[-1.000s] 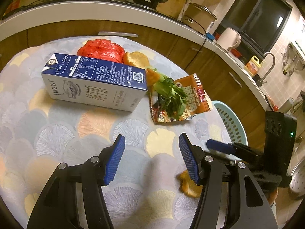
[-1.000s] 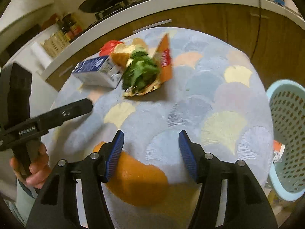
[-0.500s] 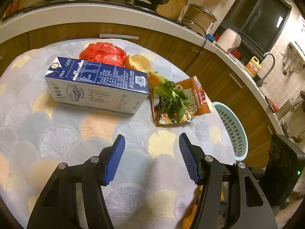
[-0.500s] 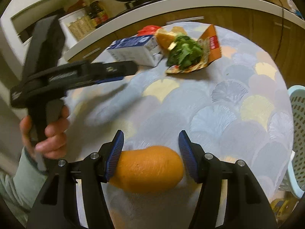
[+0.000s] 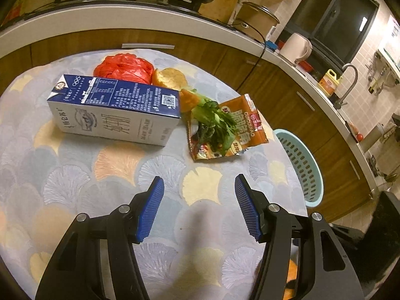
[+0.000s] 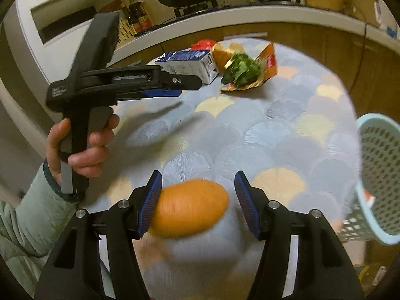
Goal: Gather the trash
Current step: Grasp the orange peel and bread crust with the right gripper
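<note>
Standing off table edge at 3 o'clock, pale blue perforated plastic basket (image 6: 380, 165), small orange-white scrap inside. Right gripper (image 6: 197, 200) spread wide around orange oval peel piece (image 6: 190, 207), left pad touching. Left gripper (image 5: 198, 207) wide, holding nothing. Blue-white milk carton (image 5: 115, 110) at 11 o'clock.

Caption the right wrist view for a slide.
Open right gripper straddles an orange peel on the table, basket alongside.

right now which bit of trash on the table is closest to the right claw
The orange peel, lying between the open right claw's fingers. The milk carton, snack wrapper and red bag lie across the table.
</note>
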`<state>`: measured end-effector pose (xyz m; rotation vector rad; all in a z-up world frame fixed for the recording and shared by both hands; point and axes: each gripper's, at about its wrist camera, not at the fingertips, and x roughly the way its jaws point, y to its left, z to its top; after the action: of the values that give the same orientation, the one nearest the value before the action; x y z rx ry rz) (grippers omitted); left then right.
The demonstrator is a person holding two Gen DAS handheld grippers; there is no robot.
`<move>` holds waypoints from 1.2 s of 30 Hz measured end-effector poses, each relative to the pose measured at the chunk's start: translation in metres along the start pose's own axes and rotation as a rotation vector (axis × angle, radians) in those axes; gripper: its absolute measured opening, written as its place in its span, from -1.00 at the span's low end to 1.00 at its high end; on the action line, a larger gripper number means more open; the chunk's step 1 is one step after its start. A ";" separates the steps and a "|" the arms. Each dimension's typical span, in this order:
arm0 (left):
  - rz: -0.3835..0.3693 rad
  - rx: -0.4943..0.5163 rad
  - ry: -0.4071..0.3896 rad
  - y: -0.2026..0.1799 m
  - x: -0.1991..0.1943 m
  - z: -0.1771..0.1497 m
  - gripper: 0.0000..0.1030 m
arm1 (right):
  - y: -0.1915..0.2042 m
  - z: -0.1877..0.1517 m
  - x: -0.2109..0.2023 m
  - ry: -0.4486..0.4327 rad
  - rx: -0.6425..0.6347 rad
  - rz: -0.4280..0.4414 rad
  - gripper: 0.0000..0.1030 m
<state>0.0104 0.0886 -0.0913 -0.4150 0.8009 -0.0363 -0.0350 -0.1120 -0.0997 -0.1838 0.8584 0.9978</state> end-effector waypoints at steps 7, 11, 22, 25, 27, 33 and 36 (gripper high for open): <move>-0.031 0.008 -0.012 -0.007 -0.008 -0.004 0.11 | 0.015 -0.024 -0.008 0.082 0.047 -0.033 0.16; -0.071 -0.005 -0.019 -0.006 -0.015 -0.008 0.11 | 0.028 -0.029 0.012 0.130 0.043 -0.008 0.24; -0.044 -0.047 -0.086 0.018 -0.046 -0.004 0.11 | 0.049 0.010 0.065 0.096 0.118 -0.105 0.49; -0.034 -0.059 -0.092 0.027 -0.050 -0.004 0.11 | 0.057 0.013 0.071 0.067 0.172 -0.161 0.60; -0.030 -0.067 -0.089 0.031 -0.049 -0.003 0.11 | 0.061 0.014 0.076 0.053 0.180 -0.204 0.60; -0.028 -0.086 -0.085 0.040 -0.046 -0.002 0.11 | 0.079 0.009 0.089 0.043 0.072 -0.366 0.45; -0.028 -0.080 -0.083 0.040 -0.045 -0.002 0.12 | 0.080 0.011 0.087 0.028 0.066 -0.354 -0.03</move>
<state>-0.0279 0.1336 -0.0764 -0.5004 0.7164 -0.0133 -0.0708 -0.0042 -0.1353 -0.2832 0.8474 0.6369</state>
